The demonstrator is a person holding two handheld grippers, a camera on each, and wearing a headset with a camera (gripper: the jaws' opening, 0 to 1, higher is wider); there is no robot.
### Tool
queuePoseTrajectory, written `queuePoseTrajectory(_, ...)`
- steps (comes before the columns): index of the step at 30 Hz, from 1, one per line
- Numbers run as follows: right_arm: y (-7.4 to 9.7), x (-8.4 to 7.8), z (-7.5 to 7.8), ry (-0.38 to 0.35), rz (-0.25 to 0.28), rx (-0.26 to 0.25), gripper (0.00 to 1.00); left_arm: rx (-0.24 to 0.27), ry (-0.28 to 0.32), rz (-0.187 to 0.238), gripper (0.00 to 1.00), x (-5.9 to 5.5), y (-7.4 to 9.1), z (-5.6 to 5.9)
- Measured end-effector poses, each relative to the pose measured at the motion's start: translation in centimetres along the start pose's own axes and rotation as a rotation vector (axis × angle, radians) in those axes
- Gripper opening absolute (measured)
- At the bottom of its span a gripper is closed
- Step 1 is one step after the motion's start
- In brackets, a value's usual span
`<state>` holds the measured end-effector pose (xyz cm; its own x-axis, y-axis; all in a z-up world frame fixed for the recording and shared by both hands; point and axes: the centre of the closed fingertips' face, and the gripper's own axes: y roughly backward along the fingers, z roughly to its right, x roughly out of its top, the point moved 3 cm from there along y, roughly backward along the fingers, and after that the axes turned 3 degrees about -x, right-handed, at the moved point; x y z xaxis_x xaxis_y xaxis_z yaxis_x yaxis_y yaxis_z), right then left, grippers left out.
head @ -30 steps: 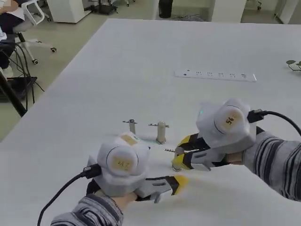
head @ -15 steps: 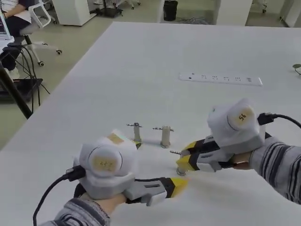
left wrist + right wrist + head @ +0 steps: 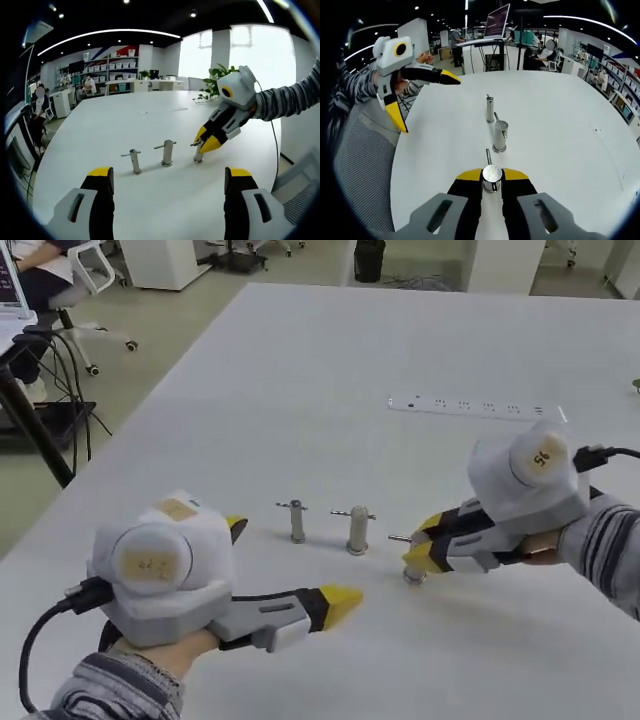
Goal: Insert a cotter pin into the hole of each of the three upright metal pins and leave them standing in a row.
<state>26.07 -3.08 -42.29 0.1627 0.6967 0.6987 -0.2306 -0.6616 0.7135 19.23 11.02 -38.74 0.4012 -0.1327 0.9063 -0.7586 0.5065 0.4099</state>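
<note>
Left tool point(image 3: 288, 562) withdrawn, right tool point(image 3: 418, 543) clamping pin point(image 3: 413, 575)

Row: I have three pins standing on the counter point(image 3: 250, 390), side by side: left pin point(image 3: 297, 521), middle pin point(image 3: 358, 530), right pin point(image 3: 413, 575).
Cotter pins: left cotter pin point(image 3: 292, 505) and middle cotter pin point(image 3: 350, 512) lie crosswise through their pins' tops; right cotter pin point(image 3: 398, 537) sticks out toward middle pin.
Right gripper point(image 3: 417, 548): right of the row, jaws either side of right pin, touching it.
Left gripper point(image 3: 288, 562): before the row, nearest me, apart from the pins.
Power strip point(image 3: 475, 407): well behind the row.
</note>
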Motion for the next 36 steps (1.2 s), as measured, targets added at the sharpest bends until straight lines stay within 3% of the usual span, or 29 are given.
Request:
queuePoseTrajectory(4,-0.1,-0.1,0.7,0.017,-0.015,-0.003,0.09,0.019,0.001,-0.001,0.96,-0.1,0.3,-0.9)
queuePoseTrajectory(10,-0.4,-0.3,1.7,0.045,-0.030,-0.011,0.09,0.049,-0.027,-0.038,0.97,-0.9,0.3,-2.0)
queuePoseTrajectory(16,-0.7,-0.5,2.0,0.061,-0.038,-0.007,0.09,0.064,-0.033,-0.015,0.99,-0.7,0.3,-2.4)
queuePoseTrajectory(22,-0.9,-0.4,2.3,0.073,-0.031,-0.005,0.09,0.069,-0.050,-0.004,0.99,-0.5,0.2,-2.8)
queuePoseTrajectory(36,-0.8,-0.7,2.7,0.083,-0.024,-0.007,0.11,0.060,-0.039,-0.042,0.98,-1.6,-0.2,-2.7)
